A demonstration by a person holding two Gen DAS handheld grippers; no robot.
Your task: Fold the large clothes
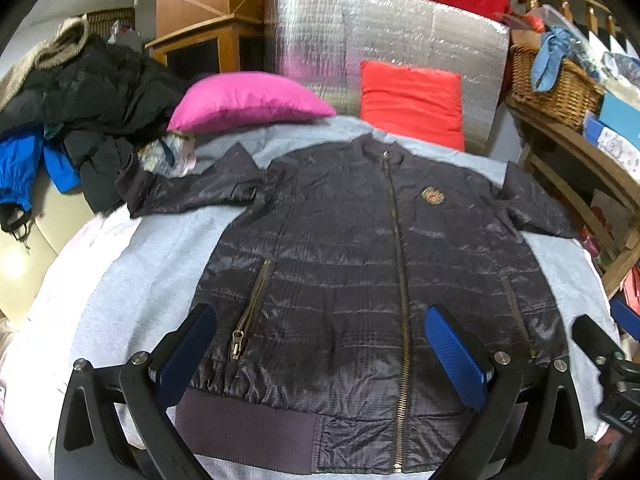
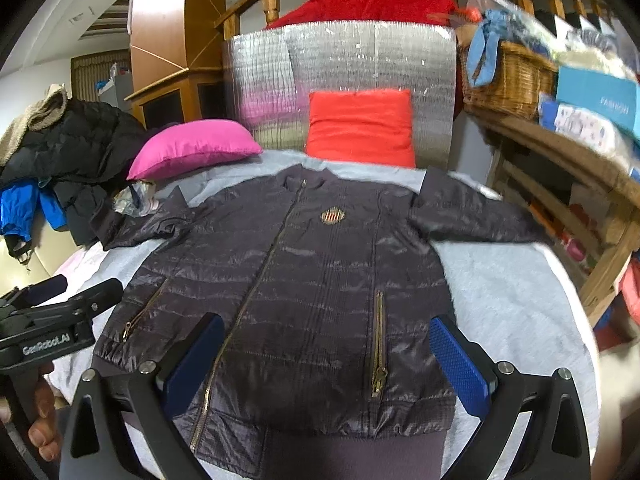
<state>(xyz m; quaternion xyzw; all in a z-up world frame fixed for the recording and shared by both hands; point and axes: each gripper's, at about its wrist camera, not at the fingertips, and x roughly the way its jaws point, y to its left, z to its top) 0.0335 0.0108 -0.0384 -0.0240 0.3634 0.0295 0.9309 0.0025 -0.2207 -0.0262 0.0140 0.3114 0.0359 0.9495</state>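
Note:
A dark quilted jacket [image 1: 352, 264] lies flat and zipped, front up, on a light grey blanket [image 1: 152, 272], with both sleeves spread out sideways. It also shows in the right wrist view [image 2: 304, 280]. My left gripper [image 1: 320, 344] is open and empty, hovering over the jacket's lower hem. My right gripper [image 2: 326, 356] is open and empty, above the hem on the right side. The right gripper also shows at the right edge of the left wrist view [image 1: 608, 356]. The left gripper shows at the left edge of the right wrist view [image 2: 60, 312].
A pink pillow [image 1: 248, 100] and a red pillow [image 1: 412, 100] lean against a silver foil mat [image 1: 360, 32] at the back. A pile of dark and blue clothes [image 1: 76, 112] lies at the left. A wicker basket [image 1: 556, 88] sits on a wooden shelf [image 1: 580, 152] at the right.

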